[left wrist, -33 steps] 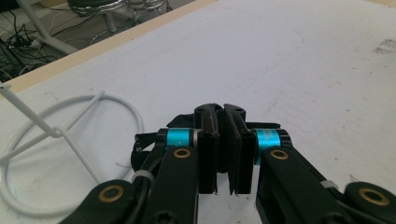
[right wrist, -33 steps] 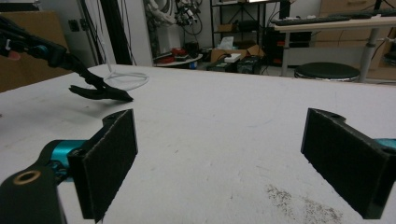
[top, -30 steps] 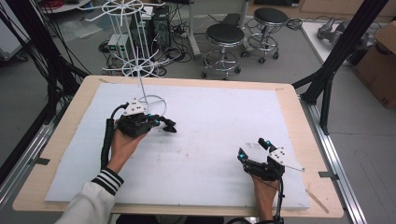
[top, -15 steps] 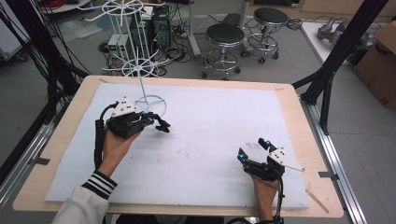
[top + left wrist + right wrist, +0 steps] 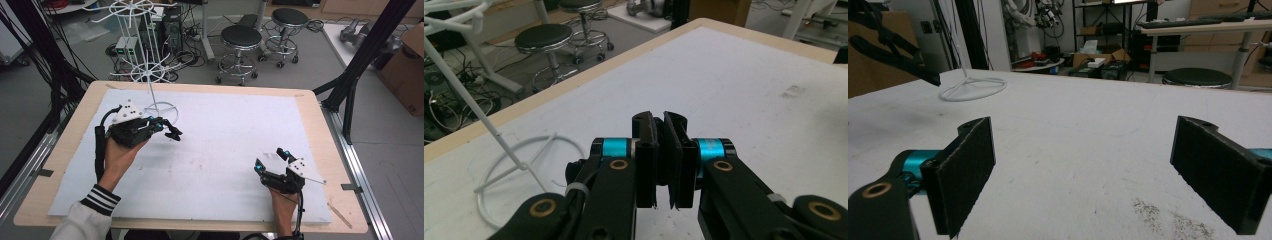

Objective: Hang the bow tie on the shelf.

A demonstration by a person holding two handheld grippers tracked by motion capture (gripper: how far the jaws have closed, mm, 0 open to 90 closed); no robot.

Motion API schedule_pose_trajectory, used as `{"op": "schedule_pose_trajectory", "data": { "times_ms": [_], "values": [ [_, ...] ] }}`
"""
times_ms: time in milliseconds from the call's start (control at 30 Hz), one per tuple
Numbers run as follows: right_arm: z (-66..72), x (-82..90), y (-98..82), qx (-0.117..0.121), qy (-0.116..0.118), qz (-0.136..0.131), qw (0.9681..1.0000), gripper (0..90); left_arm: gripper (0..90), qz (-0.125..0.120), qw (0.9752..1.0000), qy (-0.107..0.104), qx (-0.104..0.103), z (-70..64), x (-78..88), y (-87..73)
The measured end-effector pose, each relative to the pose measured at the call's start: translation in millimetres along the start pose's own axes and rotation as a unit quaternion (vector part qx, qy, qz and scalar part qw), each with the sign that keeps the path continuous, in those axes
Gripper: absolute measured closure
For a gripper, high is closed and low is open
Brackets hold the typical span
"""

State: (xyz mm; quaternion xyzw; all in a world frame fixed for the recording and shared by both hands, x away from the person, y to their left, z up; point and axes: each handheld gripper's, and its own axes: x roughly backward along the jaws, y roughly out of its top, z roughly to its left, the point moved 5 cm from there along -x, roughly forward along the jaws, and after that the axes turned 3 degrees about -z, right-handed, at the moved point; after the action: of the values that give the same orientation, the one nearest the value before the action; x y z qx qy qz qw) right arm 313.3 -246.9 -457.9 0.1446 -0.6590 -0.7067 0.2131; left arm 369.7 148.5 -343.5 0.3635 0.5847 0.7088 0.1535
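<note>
White wire makes up the rack (image 5: 150, 75) that stands at the far left of the table (image 5: 310, 107), its ring base (image 5: 161, 110) flat on the white mat (image 5: 225, 145) and its thin pole leaning up to spoked tiers above. In the high view the left gripper (image 5: 172, 132) hovers just beside that base, on the person's side of it, its jaws pointing to the right across the mat; they are not touching the wire. The left hand (image 5: 117, 155) holds it from below, with a striped cuff (image 5: 100, 200) at the wrist.

In the left gripper view the jaws are pressed together with nothing between them, the blue-ringed joints (image 5: 616, 146) on either side. The ring base (image 5: 524, 175) lies to the left of them, apart from the pads, and the pole (image 5: 469, 105) slants up and away.

The right gripper (image 5: 272, 162) rests low over the mat near the front right corner, well apart from the rack, held by the right hand (image 5: 282, 205). Its jaws stand wide apart and hold nothing; in the right gripper view the two black pads (image 5: 968, 170) frame bare, faintly smudged mat. Far off in that view the ring base (image 5: 973, 88) sits on the mat, with the left gripper's dark body (image 5: 893, 50) above and to its left.

Behind the table stand two black stools (image 5: 241, 37) among cables on the floor.
</note>
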Motion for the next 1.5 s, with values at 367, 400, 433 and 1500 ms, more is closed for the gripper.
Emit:
{"op": "schedule_pose_trajectory", "data": {
  "times_ms": [367,400,433,1500],
  "values": [
    [-0.1,0.1,0.0,-0.002,0.000,-0.001,1.0000,9.8,83.7,-0.015,0.9998,-0.006,-0.009,-6.2,6.2,22.8],
    [-0.1,0.1,0.0,-0.001,0.000,-0.001,1.0000,9.8,83.6,-0.015,0.9998,-0.007,-0.010,-6.4,6.4,24.5],
    [-0.1,0.1,0.0,-0.001,0.000,0.000,1.0000,9.8,83.7,-0.015,0.9998,-0.007,-0.010,-6.4,6.4,24.5],
    [-0.1,0.1,-0.1,-0.003,0.000,0.000,1.0000,9.8,83.7,-0.036,0.9988,-0.028,-0.016,5.7,2.7,68.9]
  ]
}}
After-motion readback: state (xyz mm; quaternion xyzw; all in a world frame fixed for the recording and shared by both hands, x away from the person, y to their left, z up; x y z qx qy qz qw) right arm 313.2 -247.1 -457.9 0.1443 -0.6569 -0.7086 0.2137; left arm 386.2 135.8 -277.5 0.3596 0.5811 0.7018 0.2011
